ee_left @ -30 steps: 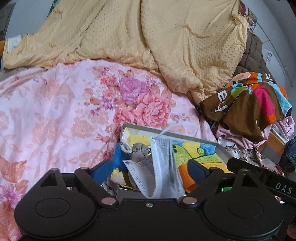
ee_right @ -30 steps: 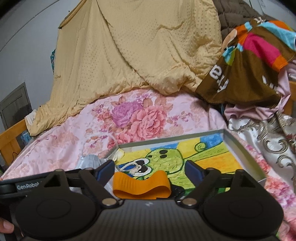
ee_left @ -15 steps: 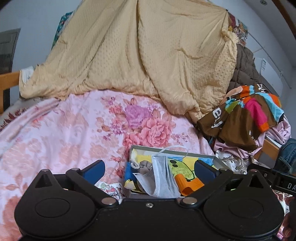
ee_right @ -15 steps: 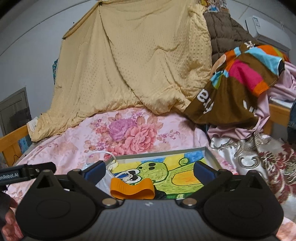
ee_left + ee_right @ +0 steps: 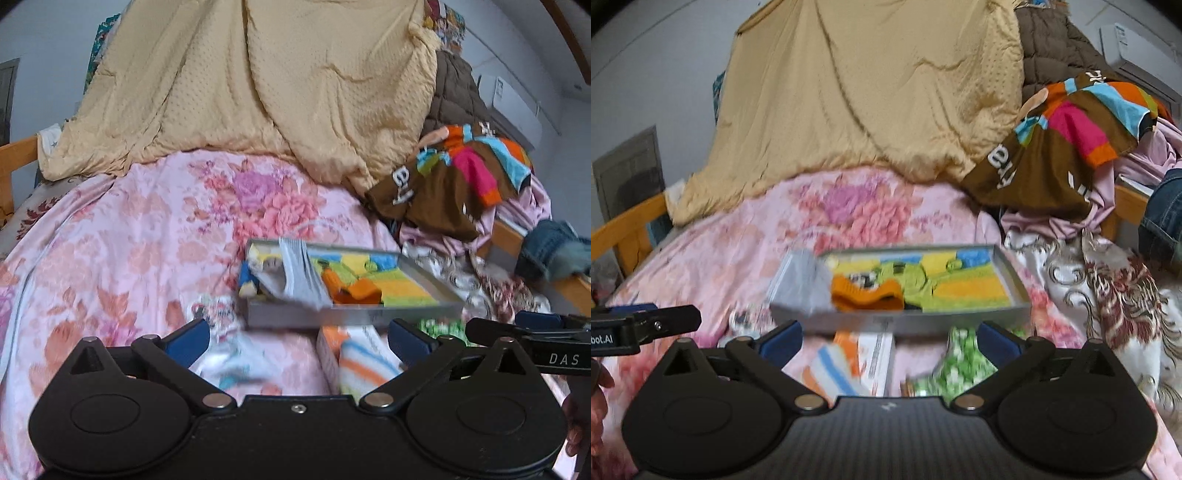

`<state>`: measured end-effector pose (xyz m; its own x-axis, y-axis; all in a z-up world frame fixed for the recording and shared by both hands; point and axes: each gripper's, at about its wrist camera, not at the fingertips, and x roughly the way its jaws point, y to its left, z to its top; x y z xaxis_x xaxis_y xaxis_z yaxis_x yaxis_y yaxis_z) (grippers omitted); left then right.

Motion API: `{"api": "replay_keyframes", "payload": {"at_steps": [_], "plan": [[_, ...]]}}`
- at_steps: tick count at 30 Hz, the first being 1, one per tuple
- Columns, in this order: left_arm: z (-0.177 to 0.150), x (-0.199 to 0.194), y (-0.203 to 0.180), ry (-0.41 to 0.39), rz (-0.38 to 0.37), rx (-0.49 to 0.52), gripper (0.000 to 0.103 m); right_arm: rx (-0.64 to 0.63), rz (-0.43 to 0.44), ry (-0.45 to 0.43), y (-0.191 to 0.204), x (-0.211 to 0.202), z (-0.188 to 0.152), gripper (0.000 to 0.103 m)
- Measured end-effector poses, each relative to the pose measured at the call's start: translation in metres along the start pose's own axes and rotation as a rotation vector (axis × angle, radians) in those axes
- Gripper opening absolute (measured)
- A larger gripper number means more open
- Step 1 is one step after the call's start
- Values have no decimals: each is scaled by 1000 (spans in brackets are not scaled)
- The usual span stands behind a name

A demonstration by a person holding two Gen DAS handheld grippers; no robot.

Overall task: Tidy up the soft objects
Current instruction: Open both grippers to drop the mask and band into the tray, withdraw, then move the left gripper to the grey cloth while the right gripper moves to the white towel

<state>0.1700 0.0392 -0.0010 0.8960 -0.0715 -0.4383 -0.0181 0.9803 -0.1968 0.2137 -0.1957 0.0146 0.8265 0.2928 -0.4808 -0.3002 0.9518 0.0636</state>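
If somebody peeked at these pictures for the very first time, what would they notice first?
Probably the big yellow quilt heaped up at the back of the bed, above the pink flowery sheet. Next, the grey tray with a bright cartoon picture inside, lying in the middle of the sheet, with a face mask and an orange band in it. To the right sits a brown cloth with colourful stripes.

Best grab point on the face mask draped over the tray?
Probably the mask's pleated end hanging over the tray's near wall. Come from the near side, one pad on each face: that part hangs free, while the rest lies among the tray's contents.
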Motion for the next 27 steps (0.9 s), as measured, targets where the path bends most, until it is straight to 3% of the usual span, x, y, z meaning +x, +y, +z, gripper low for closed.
{"api": "replay_keyframes", "payload": {"at_steps": [9,19,27], "plan": [[-22,-23,-7,65,47,33,102,59,26,89,2,-24,-26,103],[-44,-13,-5,276,107,76,102,60,29,216,6,-27,-49,103],[-53,6,3,379,92,30,102,7,26,345,14,-6,-63,103]]}}
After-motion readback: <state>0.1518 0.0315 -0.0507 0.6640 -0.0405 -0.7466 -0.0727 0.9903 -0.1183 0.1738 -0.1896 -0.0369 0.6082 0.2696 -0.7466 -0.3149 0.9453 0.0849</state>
